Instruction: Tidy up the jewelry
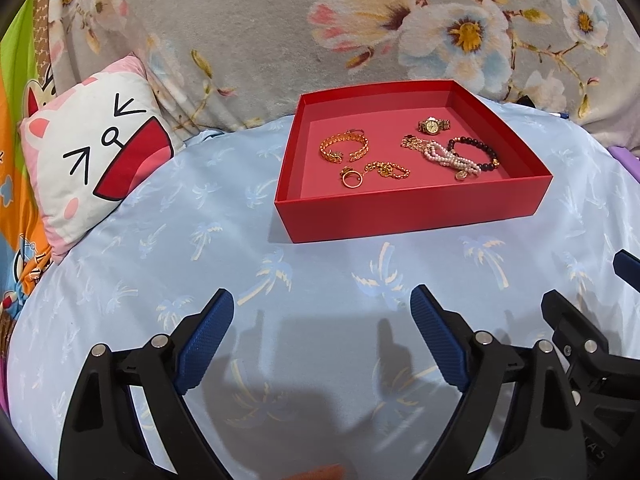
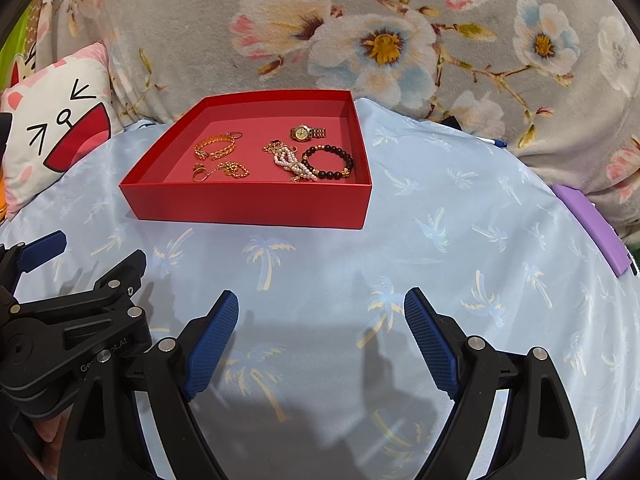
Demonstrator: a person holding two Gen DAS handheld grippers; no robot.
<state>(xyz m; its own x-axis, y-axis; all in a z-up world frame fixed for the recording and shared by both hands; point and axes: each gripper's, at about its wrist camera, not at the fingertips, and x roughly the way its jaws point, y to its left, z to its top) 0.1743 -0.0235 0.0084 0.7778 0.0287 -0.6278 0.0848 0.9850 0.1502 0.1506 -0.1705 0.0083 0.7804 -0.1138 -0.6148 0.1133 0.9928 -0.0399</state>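
A shallow red tray [image 1: 408,210] [image 2: 248,204] sits on a light blue palm-print sheet. Inside lie a gold chain bracelet [image 1: 344,146] [image 2: 215,147], a gold ring [image 1: 352,180] [image 2: 199,175], a gold bead chain [image 1: 390,170] [image 2: 234,170], a gold watch [image 1: 433,125] [image 2: 307,132], a pearl strand [image 1: 450,156] [image 2: 294,164] and a dark bead bracelet [image 1: 480,152] [image 2: 330,162]. My left gripper [image 1: 322,304] is open and empty, short of the tray. My right gripper [image 2: 320,304] is open and empty, beside the left one.
A cat-face pillow [image 1: 92,160] [image 2: 52,136] lies left of the tray. A grey floral blanket [image 1: 280,32] [image 2: 440,40] rises behind it. A purple flat object [image 2: 592,228] lies at the right edge. The blue sheet [image 1: 200,240] spreads around the tray.
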